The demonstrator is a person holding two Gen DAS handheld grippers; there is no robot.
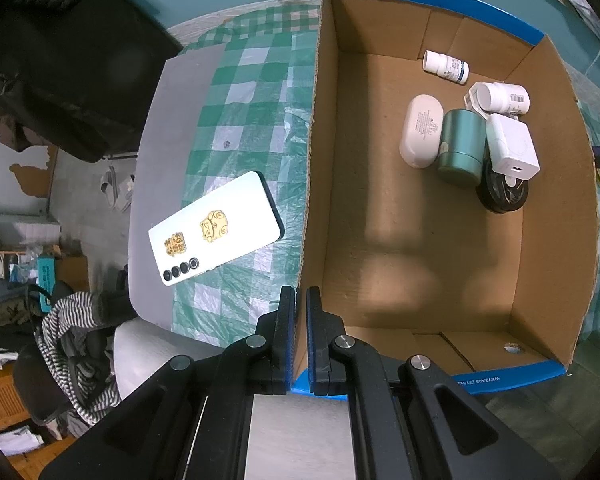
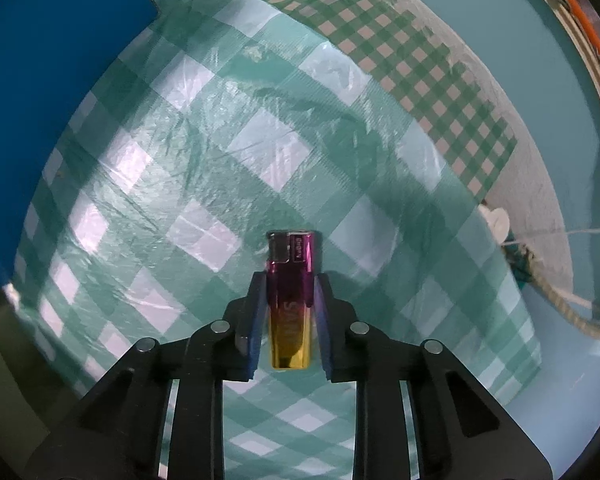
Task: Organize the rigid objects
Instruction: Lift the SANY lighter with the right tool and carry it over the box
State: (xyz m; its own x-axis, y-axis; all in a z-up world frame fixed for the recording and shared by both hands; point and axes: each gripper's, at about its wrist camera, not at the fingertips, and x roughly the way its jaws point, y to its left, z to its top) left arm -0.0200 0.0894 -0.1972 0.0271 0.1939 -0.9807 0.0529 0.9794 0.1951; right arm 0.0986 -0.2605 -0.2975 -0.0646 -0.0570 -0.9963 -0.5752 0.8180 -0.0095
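A cardboard box (image 1: pixel 320 168) with blue outer sides stands on the checked tablecloth. Inside lie two white pill bottles (image 1: pixel 446 66), a white oval case (image 1: pixel 420 130), a green tin (image 1: pixel 460 146), a white charger cube (image 1: pixel 510 148) and a black round tin (image 1: pixel 502 196). My left gripper (image 1: pixel 301 300) is shut on the box's near left wall. A white phone (image 1: pixel 214 228) lies face down left of the box. My right gripper (image 2: pixel 290 280) is shut on a purple and gold lighter (image 2: pixel 290 300), held over the cloth.
The box's blue side (image 2: pixel 52 120) fills the left of the right wrist view. A grey table edge (image 1: pixel 168 168) lies left of the phone, with a chair and striped clothes (image 1: pixel 72 344) below. A rope (image 2: pixel 560 300) lies at the right table edge.
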